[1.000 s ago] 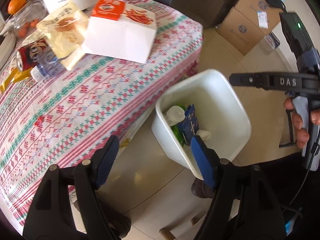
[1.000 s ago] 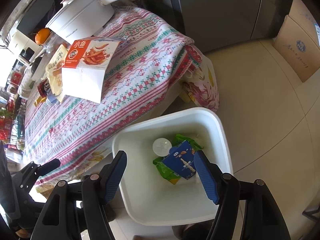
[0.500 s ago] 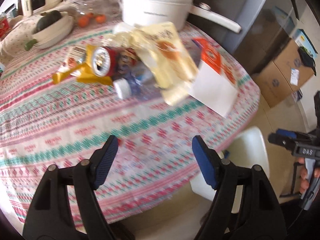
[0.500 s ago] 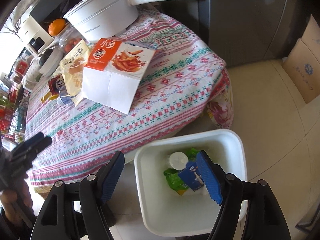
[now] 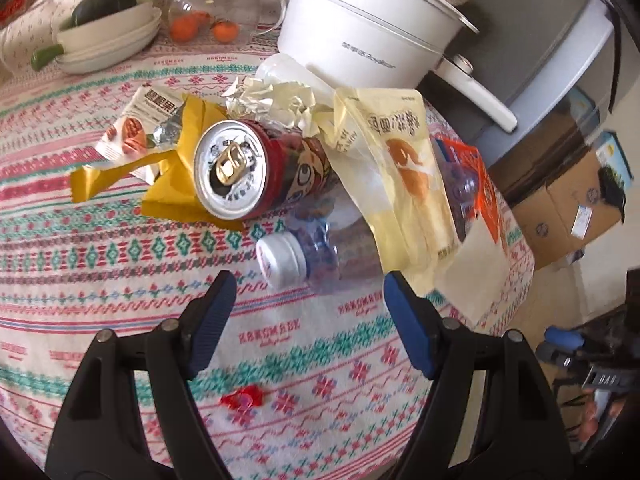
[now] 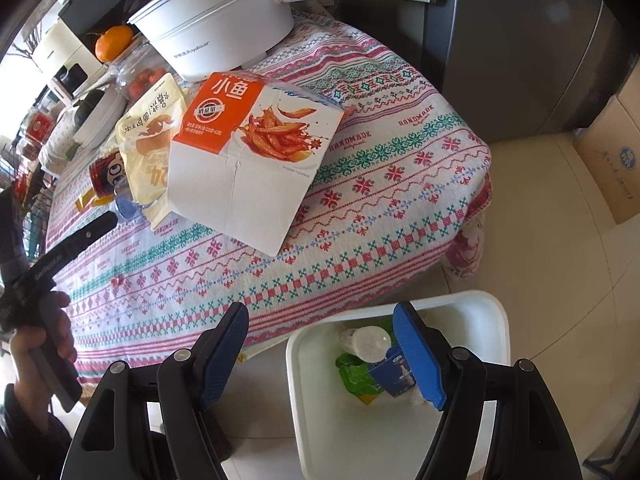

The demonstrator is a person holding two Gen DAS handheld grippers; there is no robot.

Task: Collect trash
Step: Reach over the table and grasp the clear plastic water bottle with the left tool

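A heap of trash lies on the patterned tablecloth (image 5: pixel 120 264): a red drink can (image 5: pixel 248 168) on its side, a clear plastic bottle (image 5: pixel 316 256) with a white cap, a pale yellow snack bag (image 5: pixel 404 168), a yellow wrapper (image 5: pixel 176 188) and crumpled paper (image 5: pixel 280 100). My left gripper (image 5: pixel 306 300) hangs open just in front of the bottle cap, nothing between its fingers. An orange-and-white snack box (image 6: pixel 248 160) lies on the table. My right gripper (image 6: pixel 320 344) is open over the table edge and the white bin (image 6: pixel 320 420) on the floor, which holds several wrappers.
A white electric pot (image 5: pixel 368 28) with a long handle stands behind the heap. A bowl with a green squash (image 5: pixel 104 28), a glass jar and small oranges (image 5: pixel 224 30) sit at the back. Cardboard boxes (image 5: pixel 568 208) rest on the tiled floor beside a grey cabinet (image 6: pixel 520 40).
The left gripper swung from the bin over the table to the trash heap, now close to the bottle and can. The right gripper drifted off the bin toward the table edge. Both stayed open.
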